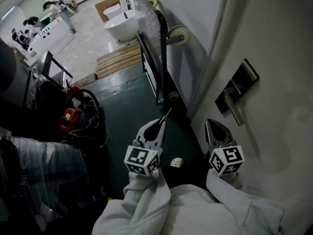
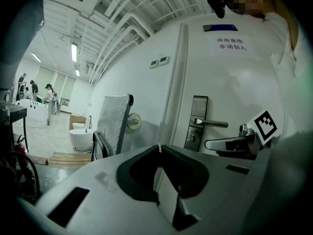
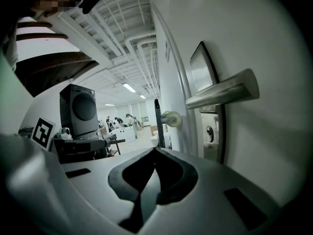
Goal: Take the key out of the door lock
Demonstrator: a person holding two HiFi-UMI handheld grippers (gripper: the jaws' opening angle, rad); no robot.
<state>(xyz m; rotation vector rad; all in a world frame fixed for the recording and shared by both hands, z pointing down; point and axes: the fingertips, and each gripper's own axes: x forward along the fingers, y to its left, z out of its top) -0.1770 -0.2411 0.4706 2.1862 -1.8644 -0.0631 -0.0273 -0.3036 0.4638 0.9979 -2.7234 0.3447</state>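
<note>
White door (image 1: 274, 48) ahead: its lock (image 3: 209, 132) looks keyless, the left gripper (image 1: 161, 124) pinches the likely key (image 1: 167, 114), and the right gripper (image 1: 212, 123) is closed and empty.

Left gripper (image 1: 163, 123), jaws together, pinches a thin key (image 1: 167, 113) that pokes past its tips, over dark green floor (image 1: 127, 106). Right gripper (image 1: 212, 124), jaws together, sits near the white door (image 1: 279, 131), below the lever handle (image 1: 234, 103) on a dark lock plate (image 1: 244, 75). Small white object (image 1: 176, 162) lies on the floor between the grippers. Wheeled panel (image 1: 146, 28), white tub (image 1: 122, 26) and wooden pallet (image 1: 117, 58) stand farther off.
</note>
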